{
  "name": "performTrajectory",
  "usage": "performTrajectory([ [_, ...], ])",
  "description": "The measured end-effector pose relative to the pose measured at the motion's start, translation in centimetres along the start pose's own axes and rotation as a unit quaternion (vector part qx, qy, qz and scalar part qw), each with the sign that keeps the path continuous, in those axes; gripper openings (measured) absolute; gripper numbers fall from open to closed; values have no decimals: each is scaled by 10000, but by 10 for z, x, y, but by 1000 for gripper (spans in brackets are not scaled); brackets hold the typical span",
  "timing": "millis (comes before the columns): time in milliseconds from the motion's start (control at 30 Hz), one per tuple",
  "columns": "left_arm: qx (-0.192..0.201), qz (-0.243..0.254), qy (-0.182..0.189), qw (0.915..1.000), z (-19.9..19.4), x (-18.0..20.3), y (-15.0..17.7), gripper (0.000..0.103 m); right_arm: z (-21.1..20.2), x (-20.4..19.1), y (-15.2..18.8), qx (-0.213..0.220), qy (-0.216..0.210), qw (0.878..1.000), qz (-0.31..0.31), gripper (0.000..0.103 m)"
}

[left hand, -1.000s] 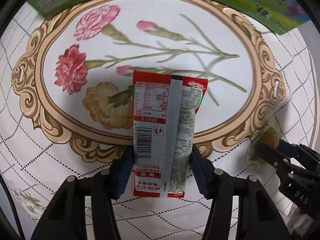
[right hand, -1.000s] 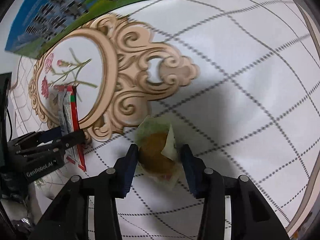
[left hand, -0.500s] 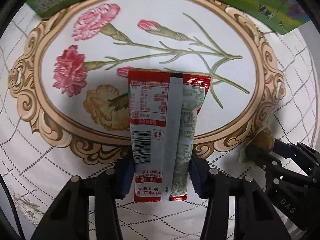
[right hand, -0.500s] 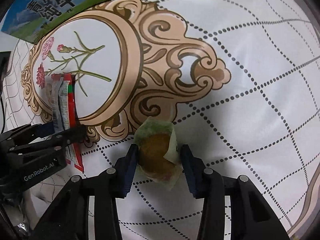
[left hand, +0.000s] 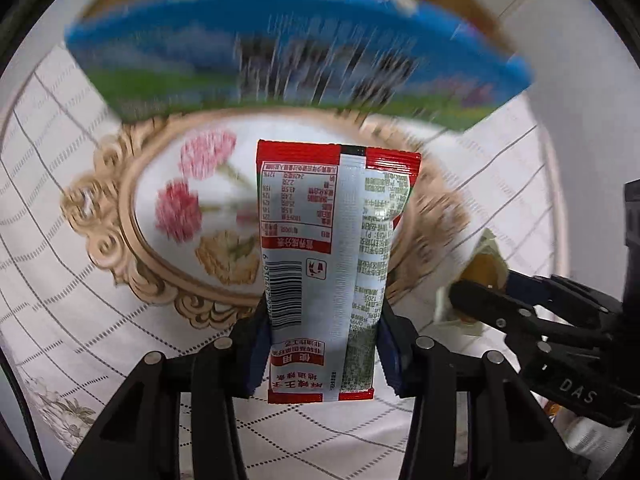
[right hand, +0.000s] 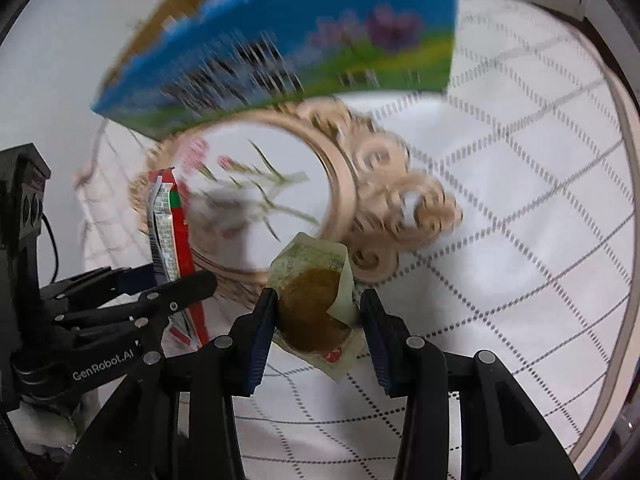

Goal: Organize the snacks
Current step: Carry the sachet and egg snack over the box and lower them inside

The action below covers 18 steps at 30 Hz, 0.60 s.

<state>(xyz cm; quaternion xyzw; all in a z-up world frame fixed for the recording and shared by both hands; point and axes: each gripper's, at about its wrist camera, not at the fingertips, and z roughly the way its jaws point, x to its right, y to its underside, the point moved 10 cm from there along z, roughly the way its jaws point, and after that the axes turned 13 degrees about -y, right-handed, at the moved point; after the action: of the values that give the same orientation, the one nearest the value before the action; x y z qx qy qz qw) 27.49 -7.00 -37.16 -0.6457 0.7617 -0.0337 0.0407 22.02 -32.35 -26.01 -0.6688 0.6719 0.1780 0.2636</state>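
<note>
My left gripper (left hand: 320, 344) is shut on a red and silver snack packet (left hand: 328, 256), back side up with barcode showing, held above the tablecloth. The packet also shows edge-on in the right wrist view (right hand: 168, 236), in the left gripper (right hand: 172, 284). My right gripper (right hand: 316, 320) is shut on a round brown pastry in a clear greenish wrapper (right hand: 316, 304), lifted off the cloth. The pastry (left hand: 480, 264) and the right gripper (left hand: 476, 292) show at the right of the left wrist view.
A blue and green printed carton (left hand: 288, 52) (right hand: 280, 48) with an open cardboard top stands at the back, blurred. The white gridded tablecloth (right hand: 500, 240) has an oval floral medallion (left hand: 188, 208) beneath both grippers. The round table's edge (right hand: 628, 240) curves at the right.
Both grippers have lifted with their snacks and tilted up toward the carton, which now fills the top of both views. The cloth has dropped away below.
</note>
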Motion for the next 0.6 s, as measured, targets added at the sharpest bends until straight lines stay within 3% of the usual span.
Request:
performTrajectory([
  [267,679,-120,489,9964,-82,-3,-76,43,-84,-44,-78,719,-330,9958,-459,45],
  [433,1071,-172,213,9939,-93,-20,-140,44,-100,-62,-139,985,-247,9927,-647,45],
  [600,783,-388,-103,9961,-64,-53,-193,44,-73,-57,-188,858,-23,9942,-647,46],
])
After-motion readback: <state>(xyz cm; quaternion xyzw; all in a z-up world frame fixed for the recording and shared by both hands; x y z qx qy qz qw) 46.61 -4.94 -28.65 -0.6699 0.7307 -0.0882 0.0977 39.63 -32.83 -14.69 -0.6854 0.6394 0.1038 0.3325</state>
